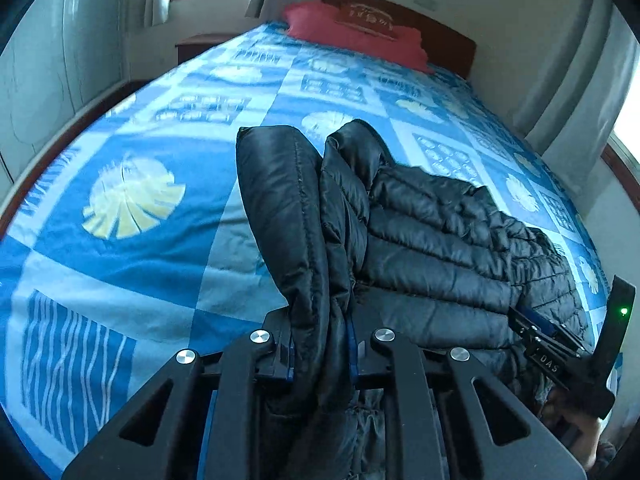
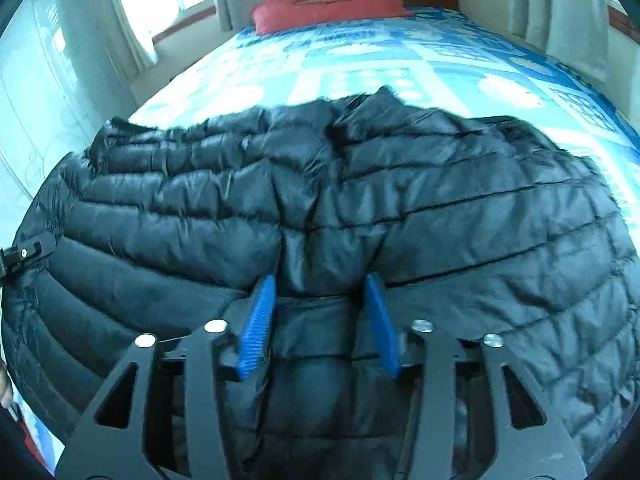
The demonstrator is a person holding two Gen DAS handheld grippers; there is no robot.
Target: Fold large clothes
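Note:
A black quilted puffer jacket [image 1: 440, 240] lies spread on the blue patterned bedspread [image 1: 140, 248]. My left gripper [image 1: 320, 320] is shut on a thick fold at the jacket's left edge and holds it raised, so the fold stands up above the fingers. In the right wrist view the jacket [image 2: 360, 200] fills the middle. My right gripper [image 2: 320, 300] stands open, its blue pads [image 2: 260, 320] on either side of a puckered ridge of fabric with their inner faces bare. The right gripper [image 1: 552, 344] also shows at the jacket's right edge, held by a hand.
A red pillow [image 1: 352, 36] lies against the dark wooden headboard [image 1: 440, 28] at the far end of the bed. Curtained windows [image 2: 132, 8] are on both sides. A pale wardrobe [image 1: 36, 80] stands left of the bed.

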